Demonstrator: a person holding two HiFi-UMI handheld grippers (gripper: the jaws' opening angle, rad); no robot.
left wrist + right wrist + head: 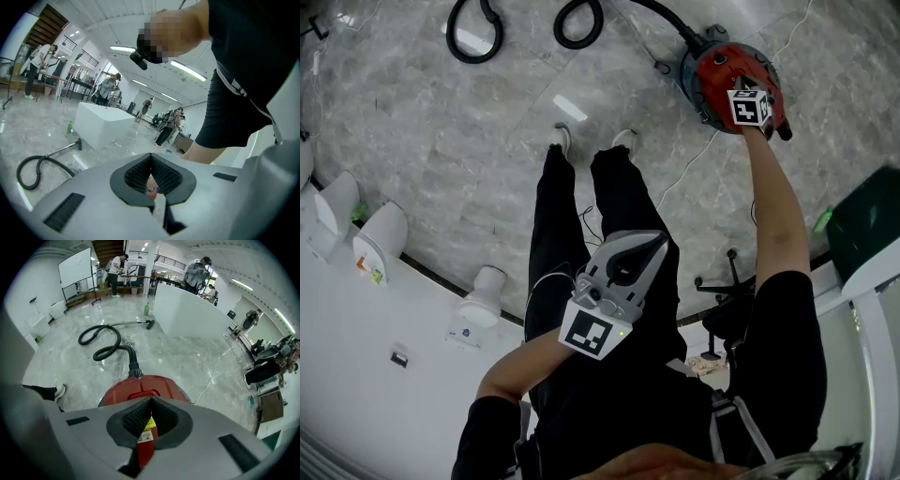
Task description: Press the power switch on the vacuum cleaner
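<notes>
**Reaching for the switch with jaws pressed together**

The person is bending the right arm down to the floor, and the right gripper is hovering low over the red top of the vacuum cleaner. Its two fingers are meeting at the tips and pinching nothing; only a yellow label on the shell is showing through the gap behind them. Whether the tips are touching the shell is not something these views are settling. The left gripper is waiting up by the torso, its fingers likewise pressed together on nothing.

The main risk is lying in the aim. The shell is curving away on every side, so a push coming in off-centre is likely to skid the tips down the plastic rather than work the switch (which raised panel is the switch is hard to tell from here). A canister of this kind may also be rolling away under a slanted push, and a neighbouring button could be taking the press instead.

Room is looking generous. The hose is leading off from the far end, the white cord is trailing away on one side, and the person's shoes are standing well apart from the machine.
</notes>
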